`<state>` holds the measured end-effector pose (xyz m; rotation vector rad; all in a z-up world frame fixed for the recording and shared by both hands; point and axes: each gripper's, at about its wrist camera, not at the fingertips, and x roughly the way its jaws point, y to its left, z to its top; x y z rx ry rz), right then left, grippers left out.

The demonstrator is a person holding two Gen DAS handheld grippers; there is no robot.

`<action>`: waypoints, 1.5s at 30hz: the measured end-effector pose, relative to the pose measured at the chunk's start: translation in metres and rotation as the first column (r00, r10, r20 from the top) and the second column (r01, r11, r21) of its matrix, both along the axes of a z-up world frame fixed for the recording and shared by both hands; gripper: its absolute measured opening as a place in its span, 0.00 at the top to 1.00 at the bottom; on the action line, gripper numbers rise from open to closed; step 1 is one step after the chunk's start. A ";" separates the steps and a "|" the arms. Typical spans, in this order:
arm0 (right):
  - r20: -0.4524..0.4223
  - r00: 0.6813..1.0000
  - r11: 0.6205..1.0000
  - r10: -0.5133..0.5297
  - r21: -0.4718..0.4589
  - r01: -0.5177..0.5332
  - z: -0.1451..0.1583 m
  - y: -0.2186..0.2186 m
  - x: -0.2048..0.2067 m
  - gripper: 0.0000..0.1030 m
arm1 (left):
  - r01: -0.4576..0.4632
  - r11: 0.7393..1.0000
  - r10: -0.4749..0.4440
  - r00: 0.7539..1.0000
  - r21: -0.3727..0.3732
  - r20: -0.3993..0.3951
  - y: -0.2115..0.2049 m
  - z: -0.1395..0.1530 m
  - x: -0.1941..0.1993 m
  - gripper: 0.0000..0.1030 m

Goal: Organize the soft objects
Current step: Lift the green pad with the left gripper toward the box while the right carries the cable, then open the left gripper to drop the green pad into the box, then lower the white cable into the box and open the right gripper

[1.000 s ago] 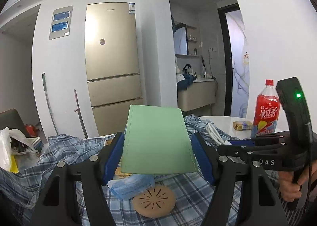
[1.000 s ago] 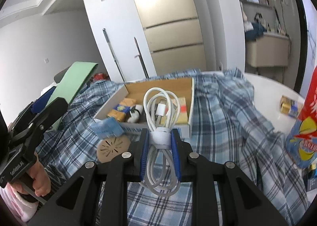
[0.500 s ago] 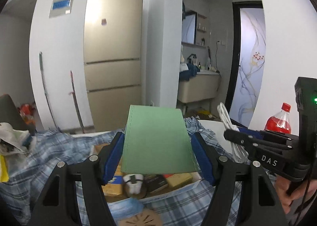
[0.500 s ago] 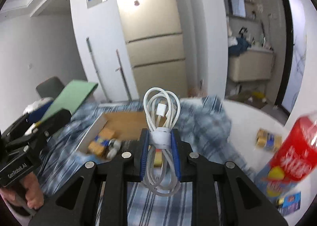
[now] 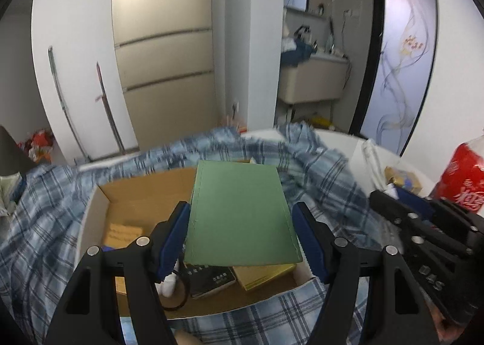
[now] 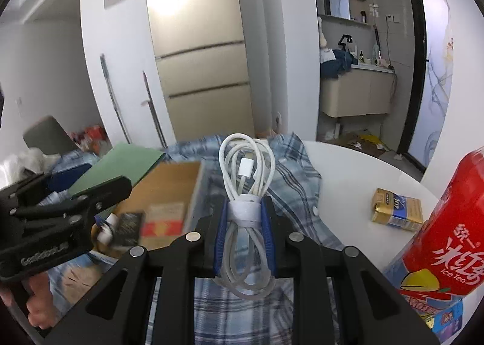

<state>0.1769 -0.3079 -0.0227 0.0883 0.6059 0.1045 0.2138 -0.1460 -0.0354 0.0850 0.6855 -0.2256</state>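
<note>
A green flat pad is gripped by its two side edges in my left gripper, shut on it and tilted down over an open cardboard box. Books and small packs lie on the box floor under the pad. My right gripper is shut on a coiled white cable bound with a white strap, held above the blue plaid cloth. From the right wrist view, the left gripper with the green pad hangs at the left over the box.
A red iced-tea bottle stands close at the right on the white round table, with a yellow and blue pack beside it. Plaid cloth lies heaped around the box. A hand holds the left gripper's grip at lower left.
My left gripper has carried the green pad forward and tipped down, so the box now lies under it. The right gripper has swung right with the cable; the bottle looms nearer.
</note>
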 end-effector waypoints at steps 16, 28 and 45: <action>-0.017 1.000 1.000 -0.006 0.025 0.007 -0.002 -0.009 -0.002 0.79 | -0.011 0.999 0.007 0.992 -0.030 -0.128 -0.003 -0.034 0.007 0.17; 0.014 1.000 1.000 0.019 0.022 -0.019 0.004 -0.003 -0.008 0.79 | 0.022 1.000 -0.020 0.982 -0.007 0.187 0.026 0.026 -0.046 0.17; 0.019 0.990 0.988 0.142 0.057 -0.143 0.056 0.051 0.000 0.79 | -0.067 0.989 0.114 0.906 -0.129 0.407 0.123 0.070 -0.098 0.00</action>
